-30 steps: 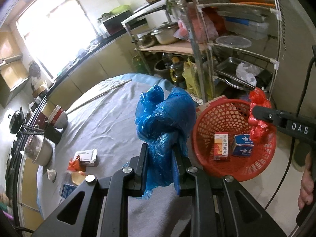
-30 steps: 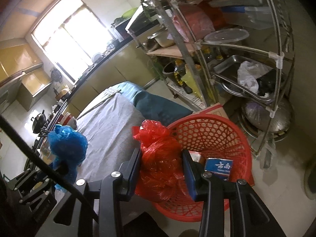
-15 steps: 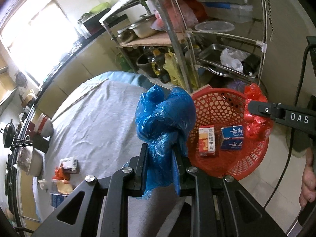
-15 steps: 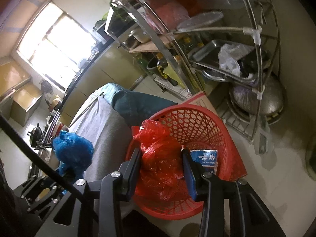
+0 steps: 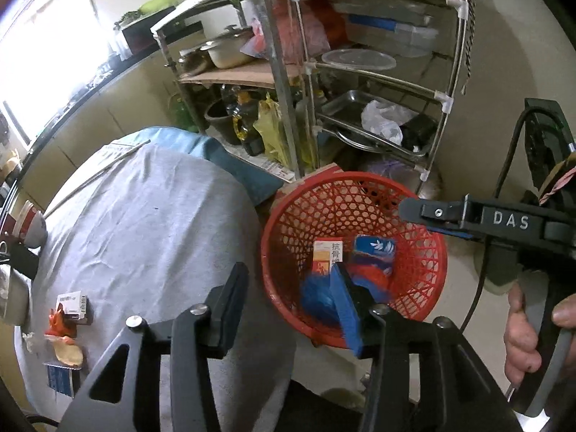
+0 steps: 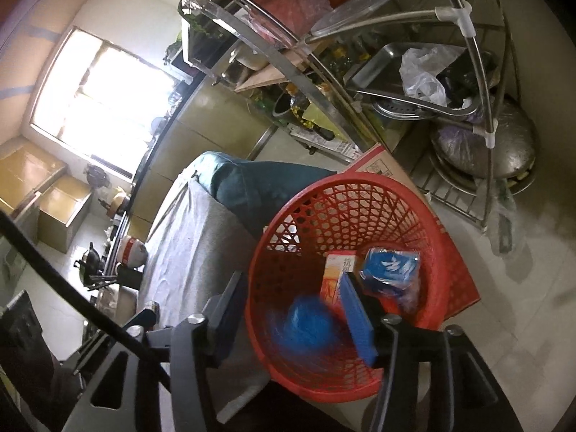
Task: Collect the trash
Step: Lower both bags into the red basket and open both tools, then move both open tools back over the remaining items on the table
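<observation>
Lying blurred inside the red basket point(image 5: 428, 277), a crumpled blue plastic bag point(image 5: 318, 297) sits against the near wall, beside a smeared red plastic bag point(image 5: 370, 277). Both bags are bunched into rounded lumps, so neither shows a clear long axis or pointing direction. The blue bag looks glossy and wrinkled; motion blur hides its finer folds. In the right wrist view the blue bag point(image 6: 309, 325) appears low in the basket point(image 6: 424, 223), while the red bag cannot be made out there.

The left gripper point(image 5: 288, 304) stands partly open above the basket's near rim; its jaws have just been opening and nothing is pressed between them. The right gripper point(image 6: 291, 315) is likewise partly open, its jaws also just opened, with the blue bag seen through the gap but not touched by the pads. A hand point(image 5: 529, 334) holds the right gripper's handle at the edge of the left wrist view.

2 small cartons rest on the basket floor: an orange-and-white box point(image 5: 327, 253) standing on its end and a blue box point(image 5: 374, 252) just beside it.

The basket sits on the floor on a flattened piece of cardboard point(image 6: 381, 165), just beside the cloth-covered bench point(image 5: 144, 223). On the bench's far-left part several small wrappers and boxes point(image 5: 70, 311) lie together.
</observation>
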A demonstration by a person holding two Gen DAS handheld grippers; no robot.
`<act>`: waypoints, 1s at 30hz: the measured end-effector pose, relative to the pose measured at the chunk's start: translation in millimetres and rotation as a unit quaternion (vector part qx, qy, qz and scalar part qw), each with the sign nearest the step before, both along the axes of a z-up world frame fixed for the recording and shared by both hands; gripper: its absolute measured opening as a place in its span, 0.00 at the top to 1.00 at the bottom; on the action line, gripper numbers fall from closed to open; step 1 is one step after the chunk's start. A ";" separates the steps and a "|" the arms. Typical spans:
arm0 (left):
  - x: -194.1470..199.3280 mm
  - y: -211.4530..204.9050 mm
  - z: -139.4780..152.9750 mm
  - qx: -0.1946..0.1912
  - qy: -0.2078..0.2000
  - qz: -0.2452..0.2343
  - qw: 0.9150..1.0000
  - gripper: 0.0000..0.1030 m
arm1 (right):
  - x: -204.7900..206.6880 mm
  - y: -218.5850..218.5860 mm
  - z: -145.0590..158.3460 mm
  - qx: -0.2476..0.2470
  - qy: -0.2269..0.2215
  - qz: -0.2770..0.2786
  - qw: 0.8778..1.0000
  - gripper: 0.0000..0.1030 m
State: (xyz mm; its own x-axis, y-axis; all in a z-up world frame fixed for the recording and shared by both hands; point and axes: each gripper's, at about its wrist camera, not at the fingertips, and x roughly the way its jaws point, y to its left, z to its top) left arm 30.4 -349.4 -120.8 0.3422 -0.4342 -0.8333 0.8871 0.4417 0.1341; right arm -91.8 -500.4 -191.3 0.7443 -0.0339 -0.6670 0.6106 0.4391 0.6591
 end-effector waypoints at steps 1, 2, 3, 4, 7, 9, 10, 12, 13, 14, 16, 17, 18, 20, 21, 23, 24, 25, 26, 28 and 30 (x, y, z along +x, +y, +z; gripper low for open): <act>1.7 2.6 0.8 -0.001 0.001 0.002 1.000 0.52 | 0.0 0.7 1.4 -0.003 -0.002 -0.001 1.000 0.43; 3.4 5.4 1.6 -0.002 0.002 0.005 1.000 0.52 | 0.5 1.5 2.6 -0.007 0.000 -0.002 1.000 0.43; 6.1 8.6 2.6 -0.002 0.002 0.011 1.000 0.52 | 1.5 2.5 4.2 -0.012 0.001 0.000 1.000 0.43; 9.5 13.7 3.6 -0.003 0.003 0.019 1.000 0.52 | 2.2 3.4 5.5 -0.014 0.001 0.001 1.000 0.43; 23.6 28.3 6.4 -0.004 0.007 0.048 0.999 0.44 | 7.3 10.7 11.8 -0.024 0.003 0.009 1.000 0.43; 32.3 43.4 11.3 -0.011 0.001 0.074 0.997 0.39 | 12.4 17.1 16.7 -0.034 0.005 0.018 0.999 0.43; 36.6 52.1 14.5 -0.012 -0.006 0.089 0.996 0.39 | 15.3 20.8 19.1 -0.040 0.006 0.023 0.999 0.43; 43.6 67.5 19.5 -0.011 -0.017 0.113 0.993 0.39 | 23.0 30.4 26.2 -0.053 0.008 0.035 0.998 0.43; 47.4 76.7 22.0 -0.011 -0.020 0.125 0.992 0.38 | 26.0 35.3 28.7 -0.059 0.008 0.041 0.997 0.43; 51.2 86.7 24.0 -0.011 -0.023 0.136 0.990 0.35 | 30.9 41.5 32.7 -0.066 0.008 0.048 0.997 0.43; 57.4 103.1 26.9 -0.010 -0.027 0.157 0.987 0.29 | 39.8 53.2 39.2 -0.077 0.008 0.063 0.995 0.43; 61.1 116.3 29.1 -0.010 -0.031 0.173 0.984 0.28 | 45.3 60.7 42.7 -0.082 0.007 0.072 0.994 0.43; 64.3 126.8 30.3 -0.011 -0.032 0.184 0.982 0.28 | 51.1 68.4 46.2 -0.087 0.007 0.082 0.993 0.43; 71.5 150.2 32.6 -0.012 -0.035 0.213 0.976 0.28 | 62.0 83.0 52.7 -0.098 0.007 0.101 0.990 0.43; 74.1 159.3 33.4 -0.013 -0.036 0.224 0.974 0.28 | 68.8 90.8 55.8 -0.103 0.007 0.111 0.988 0.43; 82.5 182.9 35.0 -0.016 -0.035 0.254 0.966 0.28 | 83.8 108.9 61.1 -0.112 0.006 0.137 0.984 0.43; 86.8 194.6 35.5 -0.018 -0.035 0.269 0.962 0.28 | 90.9 117.5 63.0 -0.116 0.006 0.149 0.982 0.43; 91.7 208.0 36.1 -0.019 -0.036 0.286 0.957 0.28 | 99.6 127.6 65.4 -0.121 0.005 0.162 0.979 0.43; 96.0 218.7 36.3 -0.021 -0.038 0.300 0.953 0.28 | 110.2 140.1 68.3 -0.125 0.004 0.179 0.976 0.43; 102.8 241.2 37.5 -0.024 -0.044 0.327 0.944 0.28 | 126.5 160.9 72.5 -0.128 -0.001 0.207 0.970 0.43; 109.4 261.2 39.1 -0.027 -0.048 0.351 0.935 0.28 | 139.6 179.2 76.0 -0.131 -0.005 0.227 0.965 0.43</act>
